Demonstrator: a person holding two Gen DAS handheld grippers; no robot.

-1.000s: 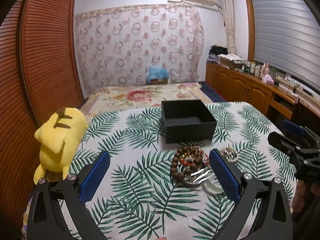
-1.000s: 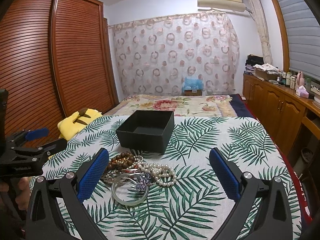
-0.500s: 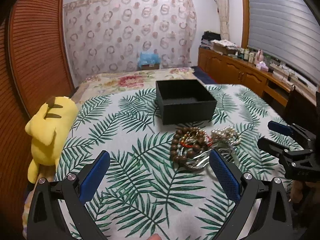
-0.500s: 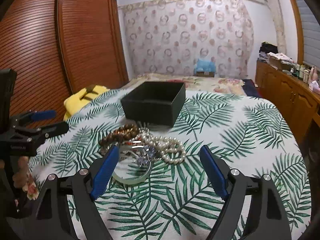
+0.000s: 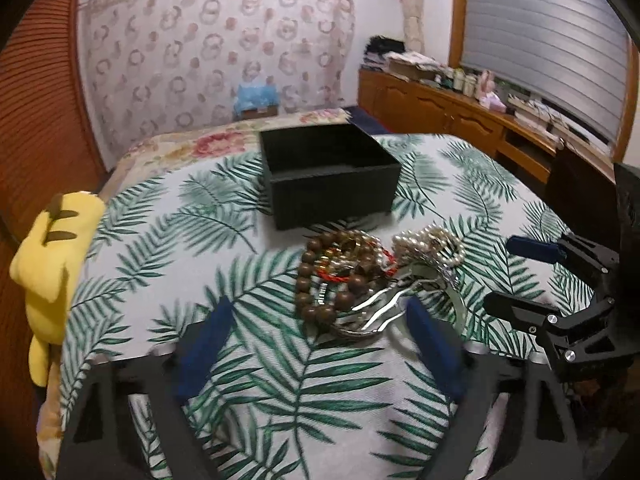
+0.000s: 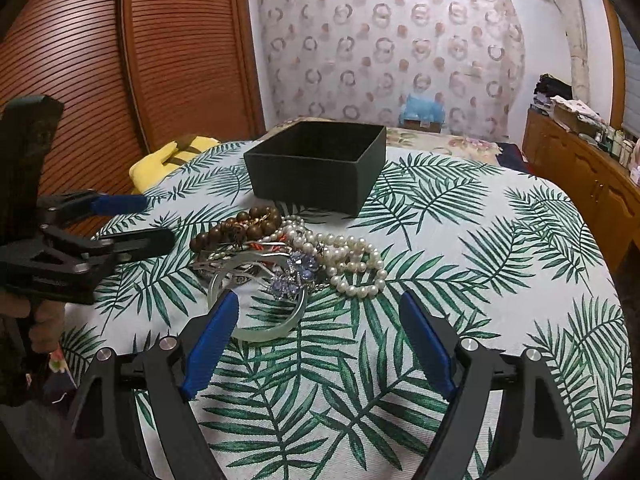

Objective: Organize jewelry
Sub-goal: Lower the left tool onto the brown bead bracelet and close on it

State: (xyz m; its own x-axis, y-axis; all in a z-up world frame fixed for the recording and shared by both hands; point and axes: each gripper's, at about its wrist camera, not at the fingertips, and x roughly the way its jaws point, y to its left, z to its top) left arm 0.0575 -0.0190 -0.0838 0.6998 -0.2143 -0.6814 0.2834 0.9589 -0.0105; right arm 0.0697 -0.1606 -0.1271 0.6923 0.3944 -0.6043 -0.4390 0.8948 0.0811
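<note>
Now both my grippers are wide open and hold nothing. My left gripper [image 5: 316,340] and my right gripper [image 6: 320,336] hover low over the leaf-print bedspread [image 6: 500,280], each just short of the jewelry pile [image 6: 288,252]. This pile lies straight ahead of both, between my fingers and the black box [image 6: 320,184], which sits just behind it, open and seemingly empty. The pale bangle [image 6: 260,320] lies nearest to my right gripper, almost touching its left finger, so I judge the right hand is better placed to pick first.
</note>
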